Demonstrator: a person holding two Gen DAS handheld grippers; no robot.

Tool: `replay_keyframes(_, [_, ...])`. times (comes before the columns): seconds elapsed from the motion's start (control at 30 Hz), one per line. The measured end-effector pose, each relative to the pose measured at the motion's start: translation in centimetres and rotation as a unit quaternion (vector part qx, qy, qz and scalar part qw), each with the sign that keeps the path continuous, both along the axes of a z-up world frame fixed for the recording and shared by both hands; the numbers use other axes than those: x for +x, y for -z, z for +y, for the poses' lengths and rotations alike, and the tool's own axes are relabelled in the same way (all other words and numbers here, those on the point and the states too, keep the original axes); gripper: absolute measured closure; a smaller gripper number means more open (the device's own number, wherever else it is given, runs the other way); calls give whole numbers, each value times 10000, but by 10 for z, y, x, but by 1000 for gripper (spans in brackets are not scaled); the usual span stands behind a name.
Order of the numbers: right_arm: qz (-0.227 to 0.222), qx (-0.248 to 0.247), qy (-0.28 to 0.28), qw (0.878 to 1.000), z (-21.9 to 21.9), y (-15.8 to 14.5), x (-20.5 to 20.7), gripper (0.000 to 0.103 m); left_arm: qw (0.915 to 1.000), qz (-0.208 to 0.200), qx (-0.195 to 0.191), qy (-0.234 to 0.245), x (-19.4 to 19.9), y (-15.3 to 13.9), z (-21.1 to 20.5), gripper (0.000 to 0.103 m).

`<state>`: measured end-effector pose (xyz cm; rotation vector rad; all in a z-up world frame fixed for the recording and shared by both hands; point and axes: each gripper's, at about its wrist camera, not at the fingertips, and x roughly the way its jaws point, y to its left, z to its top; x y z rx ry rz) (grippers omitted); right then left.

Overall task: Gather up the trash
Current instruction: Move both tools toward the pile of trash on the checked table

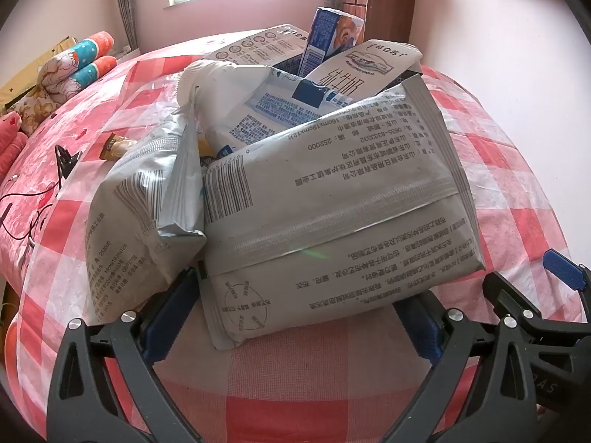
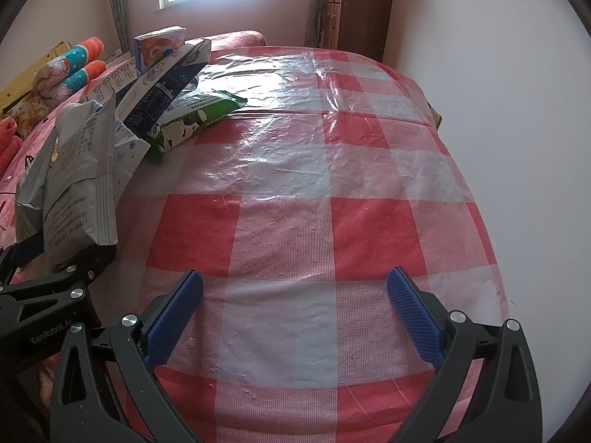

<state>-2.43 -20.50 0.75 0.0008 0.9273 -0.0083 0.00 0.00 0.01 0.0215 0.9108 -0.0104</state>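
Right gripper [image 2: 295, 310] has wide open checkered tablecloth [image 2: 295, 170] ahead, nothing blocking. The trash pile [image 2: 110, 125] crowds the left side, with the grey printed pack [image 1: 332, 203] filling the left gripper [image 1: 295, 317]'s path.

Your table [image 2: 295, 221] carries one heap at its left side: large packet [image 1: 332, 214] foremost, second packet [image 1: 147, 214] at its left, bottle [image 1: 207, 77] and cartons [image 1: 332, 37] behind. Wipes pack [image 2: 195, 122] lies at the heap's right. Cabinet [image 2: 358, 11] stands behind the table.
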Motion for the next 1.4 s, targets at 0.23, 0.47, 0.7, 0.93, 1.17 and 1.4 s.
replay_keyframes(0.23, [36,-1,58,10000,1,-2,-2,5,9999,64,-13,105,-3,-1,3,4])
replay_keyframes(0.47, [-29,188,40,9998,1,-1,-16,5,9998,25,-69,198,-16,-8,9,4])
replay_keyframes(0.7, [-402,256,-65,9988,9,-27,-43,5,9984,-459,28,316,-45,-37,20,4])
replay_keyframes(0.93, [-905,153,-147,9957,15,-64,-60,5,9952,-923,40,335,-74,-69,28,4])
replay_keyframes(1.17, [-1281,44,-206,9915,24,-93,-80,5,9906,-1354,42,203,-97,-94,45,4])
replay_keyframes(1.4, [-1552,-19,-216,9876,29,-113,-97,5,9861,-1655,-4,162,-116,-111,60,4])
